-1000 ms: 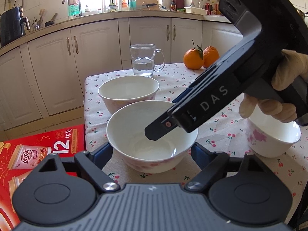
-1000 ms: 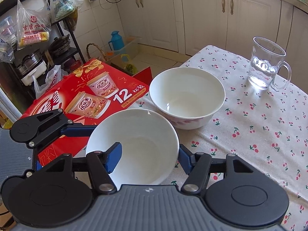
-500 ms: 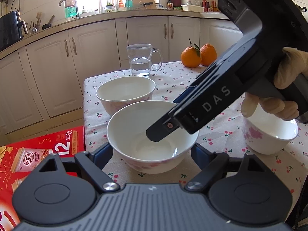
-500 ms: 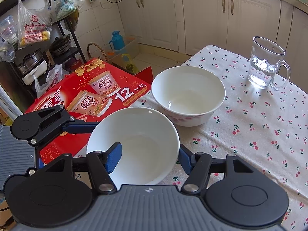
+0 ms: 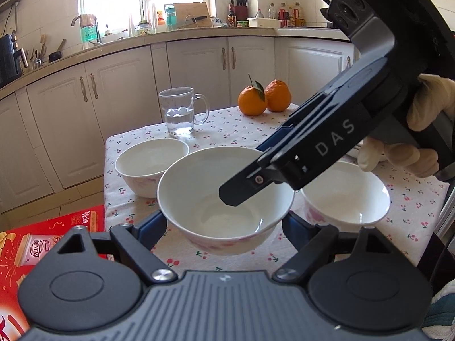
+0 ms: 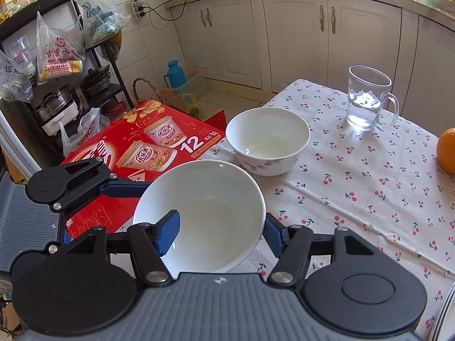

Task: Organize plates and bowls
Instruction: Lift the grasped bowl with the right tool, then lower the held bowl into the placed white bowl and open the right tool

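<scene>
- Held bowl [image 5: 224, 199]: round, glossy white ceramic with a faint pink floral print on the outer wall. It is seen lifted clear of the tabletop [image 5: 236, 130], near its front left corner, between two other bowls.
- Right gripper [image 6: 220, 227]: black body with ribbed grey housing and blue pads. One finger is placed inside the held bowl and the other outside it, so the rim is clamped between them.
- Left gripper [image 5: 224, 227]: same build. Its fingers are spread wide on either side of the held bowl's base; contact cannot be told.
- Gloved hand [image 5: 409, 142]: a cream glove is seen wrapped around the right gripper's handle.
- Far bowl [image 5: 152, 164]: white, deep and round, pink flowers on the outside. It is set on the tabletop behind and left of the held bowl.
- Near bowl [image 5: 345, 196]: matching white ceramic with pink blossoms, set on the tabletop to the right of the held bowl.
- Tablecloth [image 6: 355, 184]: pale woven fabric printed with small red cherries, spread over the tabletop.
- Glass mug [image 5: 180, 112]: clear, cylindrical, handled, partly filled with water, placed at the far edge.
- Oranges [image 5: 264, 99]: two, dimpled skin, one with a green leaf, side by side and touching.
- Red carton [image 6: 142, 147]: glossy printed cardboard, marked "12", lying below the tabletop's left side.
</scene>
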Available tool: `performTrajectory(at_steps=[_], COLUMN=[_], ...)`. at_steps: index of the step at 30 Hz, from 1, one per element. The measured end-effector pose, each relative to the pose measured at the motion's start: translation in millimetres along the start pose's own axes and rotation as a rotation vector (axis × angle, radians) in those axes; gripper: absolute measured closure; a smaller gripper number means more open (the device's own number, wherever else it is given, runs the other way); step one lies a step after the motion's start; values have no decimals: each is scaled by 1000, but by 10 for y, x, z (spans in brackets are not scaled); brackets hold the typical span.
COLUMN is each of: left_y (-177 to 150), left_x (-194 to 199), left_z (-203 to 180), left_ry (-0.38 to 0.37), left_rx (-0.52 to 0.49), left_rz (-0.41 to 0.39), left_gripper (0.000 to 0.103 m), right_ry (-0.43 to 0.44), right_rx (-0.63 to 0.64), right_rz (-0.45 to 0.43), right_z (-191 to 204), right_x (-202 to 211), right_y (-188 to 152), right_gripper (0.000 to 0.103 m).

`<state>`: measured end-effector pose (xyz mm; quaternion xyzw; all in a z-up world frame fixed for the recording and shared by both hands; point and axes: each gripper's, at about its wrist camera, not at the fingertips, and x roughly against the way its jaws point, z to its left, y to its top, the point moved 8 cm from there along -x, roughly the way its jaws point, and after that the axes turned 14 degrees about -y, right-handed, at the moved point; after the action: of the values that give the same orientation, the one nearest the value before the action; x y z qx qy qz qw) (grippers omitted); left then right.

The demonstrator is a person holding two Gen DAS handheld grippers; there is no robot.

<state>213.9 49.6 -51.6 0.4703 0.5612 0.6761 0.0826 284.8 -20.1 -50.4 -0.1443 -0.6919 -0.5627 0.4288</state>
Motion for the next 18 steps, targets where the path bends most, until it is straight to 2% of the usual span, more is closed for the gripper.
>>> performTrajectory(at_steps=[9,18], left_y=[223,313], left_x=[17,-158], left_z=[-450,-849], left_ry=[-43,-110], left_rx=[-67,-108], left_rz=[-31,-27], left_gripper=[15,15], right_ry=[-55,-113], right_rx=[-24,-77], right_rz=[-60,-92], right_z=[-219,-519], right_x=[509,879], right_y=[-198,-486], right_gripper=[33,33])
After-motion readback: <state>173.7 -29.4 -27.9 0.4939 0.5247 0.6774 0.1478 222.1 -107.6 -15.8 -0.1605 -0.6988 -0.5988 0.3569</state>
